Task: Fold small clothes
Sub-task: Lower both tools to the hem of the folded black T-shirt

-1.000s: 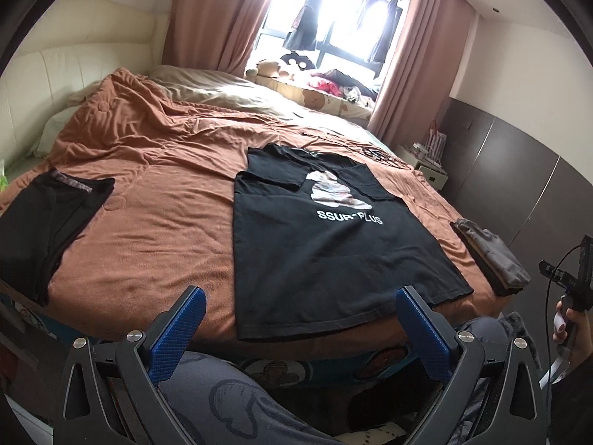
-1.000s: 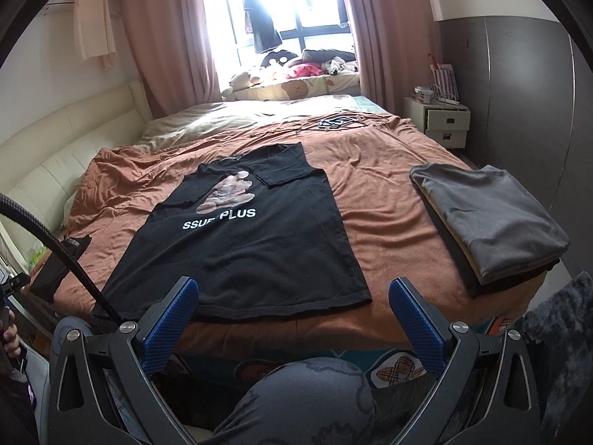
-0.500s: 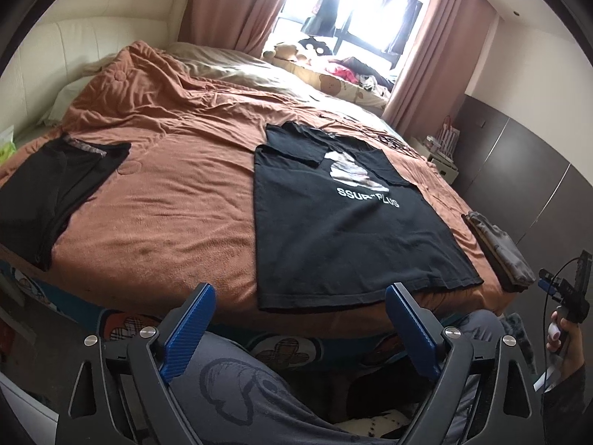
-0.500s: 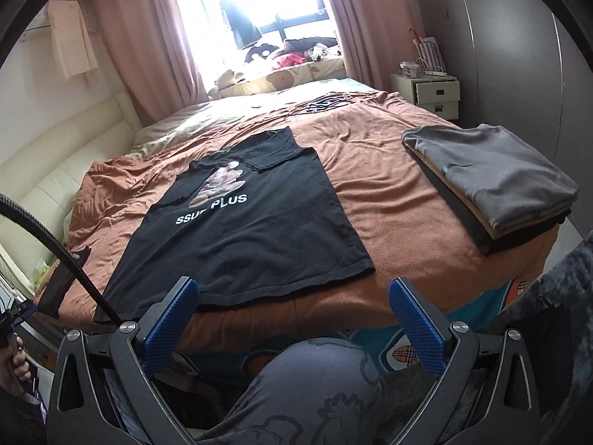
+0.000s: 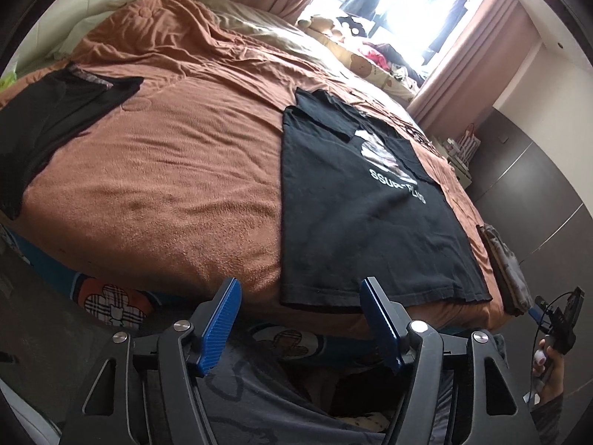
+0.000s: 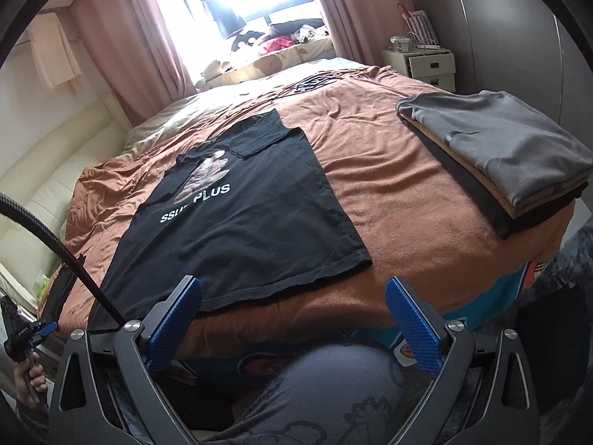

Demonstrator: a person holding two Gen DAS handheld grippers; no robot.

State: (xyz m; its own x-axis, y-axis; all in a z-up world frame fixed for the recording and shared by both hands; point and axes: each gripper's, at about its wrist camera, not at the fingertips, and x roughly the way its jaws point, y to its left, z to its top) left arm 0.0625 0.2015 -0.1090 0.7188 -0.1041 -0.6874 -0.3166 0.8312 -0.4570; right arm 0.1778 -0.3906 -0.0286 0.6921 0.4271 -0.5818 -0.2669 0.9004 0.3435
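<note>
A black T-shirt (image 5: 355, 218) (image 6: 241, 222) with white lettering lies flat on the brown bedspread (image 5: 166, 170), sleeves folded in and hem toward me. My left gripper (image 5: 300, 296) hovers just short of the hem's left corner; its jaws are closing with nothing between them. My right gripper (image 6: 292, 293) hangs before the hem's right corner, jaws wide and starting to close, with no cloth between them. Both blue-padded fingertip pairs are off the shirt.
A stack of folded clothes (image 6: 500, 159) (image 5: 507, 270), grey on top, sits at the bed's right edge. Another black garment (image 5: 48, 122) lies spread at the left. A white nightstand (image 6: 426, 65) stands beyond. A person's knee (image 6: 333, 396) is below the grippers.
Both grippers have dropped and come closer to the shirt's hem. The left jaws have narrowed clearly; the right jaws only slightly. The shirt has not moved.
</note>
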